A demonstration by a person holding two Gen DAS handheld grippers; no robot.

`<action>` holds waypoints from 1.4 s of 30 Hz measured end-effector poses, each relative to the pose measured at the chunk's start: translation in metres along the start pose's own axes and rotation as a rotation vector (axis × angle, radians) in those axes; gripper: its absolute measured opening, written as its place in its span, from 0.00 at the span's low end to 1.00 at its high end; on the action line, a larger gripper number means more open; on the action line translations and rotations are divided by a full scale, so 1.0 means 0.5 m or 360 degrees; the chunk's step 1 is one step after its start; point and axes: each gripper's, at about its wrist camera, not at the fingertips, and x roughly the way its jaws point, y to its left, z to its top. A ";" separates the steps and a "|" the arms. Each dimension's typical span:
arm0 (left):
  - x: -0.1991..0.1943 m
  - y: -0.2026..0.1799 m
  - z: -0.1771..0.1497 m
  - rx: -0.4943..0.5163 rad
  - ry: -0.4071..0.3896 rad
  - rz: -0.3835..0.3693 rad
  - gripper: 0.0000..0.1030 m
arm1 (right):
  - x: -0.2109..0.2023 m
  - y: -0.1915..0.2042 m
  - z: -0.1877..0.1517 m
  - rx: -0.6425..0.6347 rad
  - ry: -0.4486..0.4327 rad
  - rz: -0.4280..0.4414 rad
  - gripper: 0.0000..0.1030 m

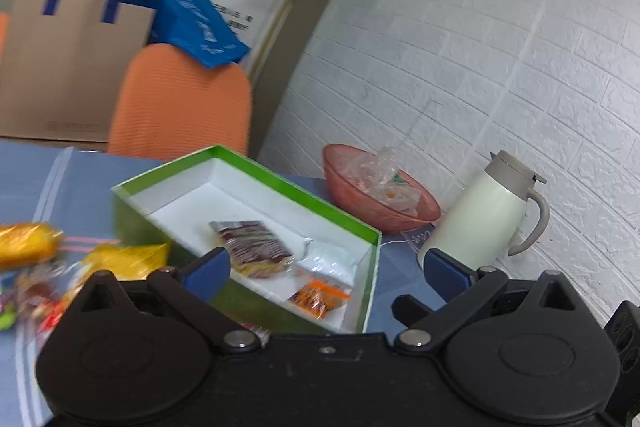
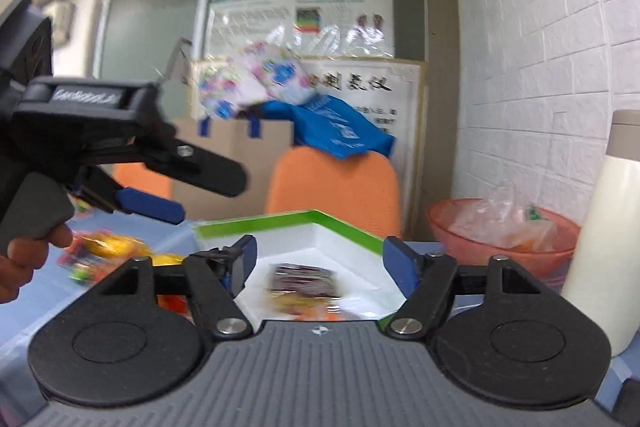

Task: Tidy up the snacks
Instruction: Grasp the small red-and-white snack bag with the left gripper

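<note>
A green box with a white inside [image 1: 344, 215] stands on the blue tablecloth. In it lie a dark red snack packet [image 1: 254, 245], a clear packet [image 1: 332, 255] and an orange packet [image 1: 320, 297]. Loose snacks lie left of the box, among them a yellow packet [image 1: 128, 259] and a yellow roll [image 1: 26, 245]. My left gripper [image 1: 326, 267] is open and empty above the box's near side. My right gripper [image 2: 320, 261] is open and empty over the box [image 2: 336, 223], above the dark red packet [image 2: 304, 277]. The left gripper [image 2: 160, 209] shows in the right wrist view, over the loose snacks [image 2: 108, 247].
A pink bowl [image 1: 360, 203] with plastic wrappers and a cream thermos jug [image 1: 480, 215] stand right of the box by the white brick wall. An orange chair [image 1: 180, 103], a cardboard box [image 1: 60, 67] and a blue bag [image 1: 192, 23] stand behind the table.
</note>
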 end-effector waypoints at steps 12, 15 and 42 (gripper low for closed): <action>-0.118 0.137 -0.166 -0.0404 0.0141 0.0026 1.00 | 0.043 0.098 -0.080 0.0257 0.0456 0.0269 1.00; -0.125 0.159 -0.184 -0.0500 0.0147 -0.0002 1.00 | 0.066 0.090 -0.076 0.0340 0.0493 0.0301 1.00; 0.070 0.118 -0.202 -0.0488 0.0392 -0.0175 0.66 | 0.031 0.039 -0.127 0.0452 0.0669 0.0463 0.83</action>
